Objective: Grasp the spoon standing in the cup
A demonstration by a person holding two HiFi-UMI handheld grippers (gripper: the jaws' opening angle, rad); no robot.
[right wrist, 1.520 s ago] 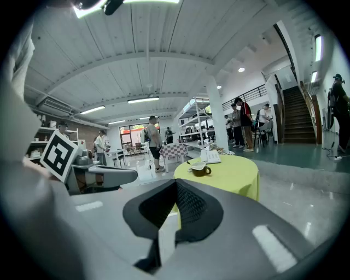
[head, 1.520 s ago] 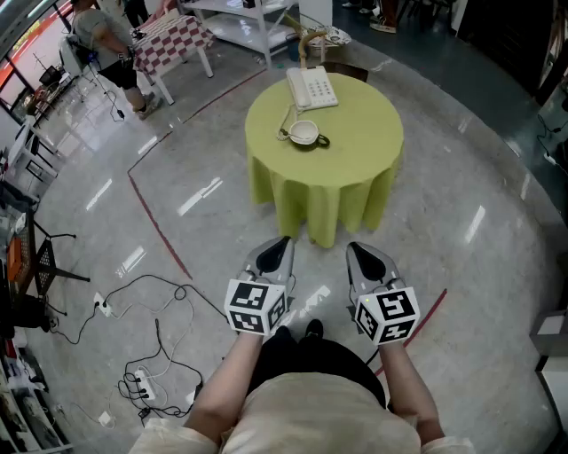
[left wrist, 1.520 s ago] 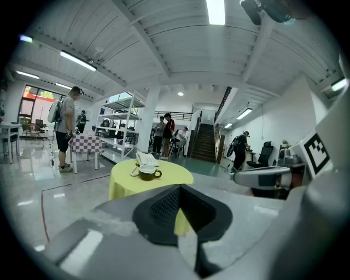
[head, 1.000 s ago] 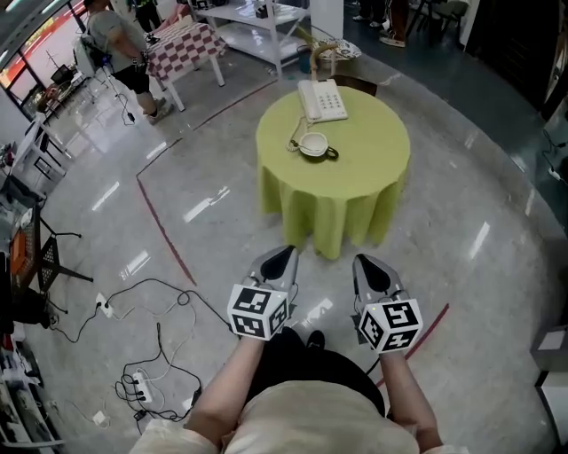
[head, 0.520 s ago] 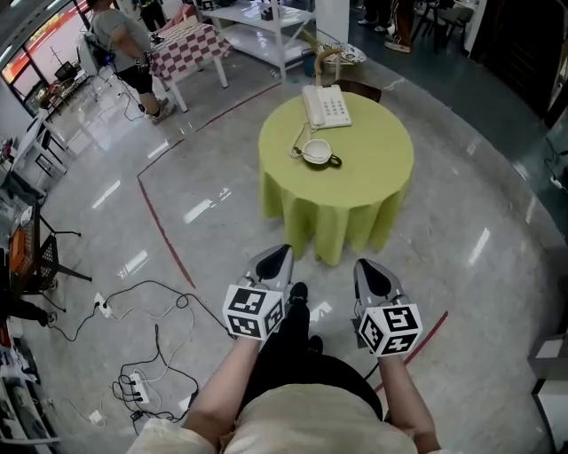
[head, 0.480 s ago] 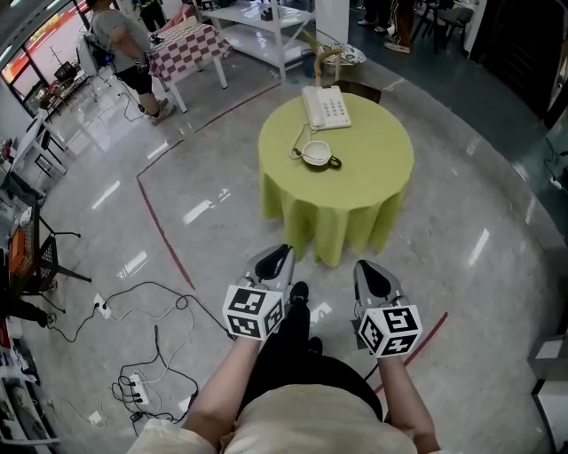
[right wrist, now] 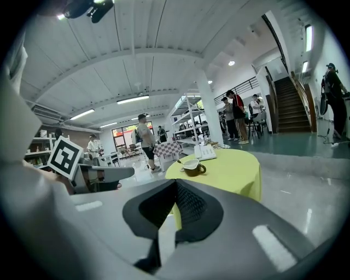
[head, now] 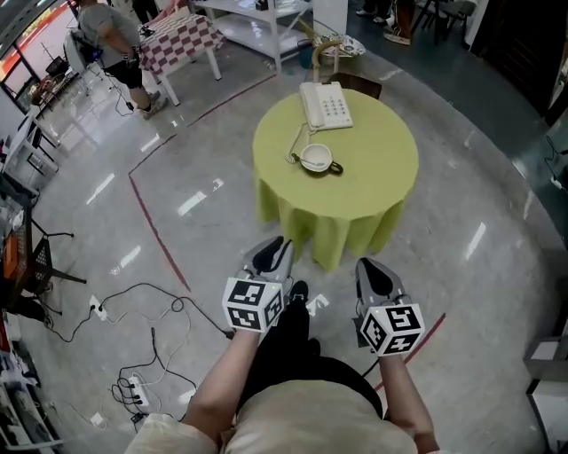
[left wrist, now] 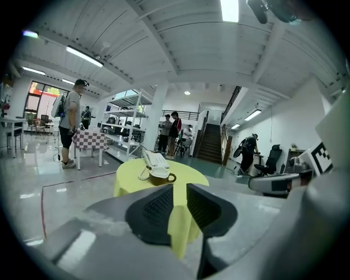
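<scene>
A dark cup (head: 317,160) with a white inside stands on the round table's yellow-green cloth (head: 368,182), far ahead of both grippers. The spoon's handle (right wrist: 179,162) sticks out of the cup (right wrist: 191,167) at its left side. My left gripper (head: 272,252) is held low before the body, well short of the table. Its jaws are opening, with a narrow gap and nothing between them. The cup (left wrist: 161,175) shows far beyond that left gripper (left wrist: 179,203). My right gripper (head: 370,270) is level with it, jaws together and empty, also seen as the right gripper (right wrist: 176,203).
A white telephone (head: 325,105) with a curly cord lies behind the cup. Cables and a power strip (head: 142,387) lie on the glossy floor at the left, beside a red floor line (head: 158,232). A checkered table (head: 177,35), a white shelf (head: 257,18) and people (head: 102,31) stand farther off.
The person has taken a step toward the table, one shoe now forward between the grippers. Both grippers stay low in front of the body.
</scene>
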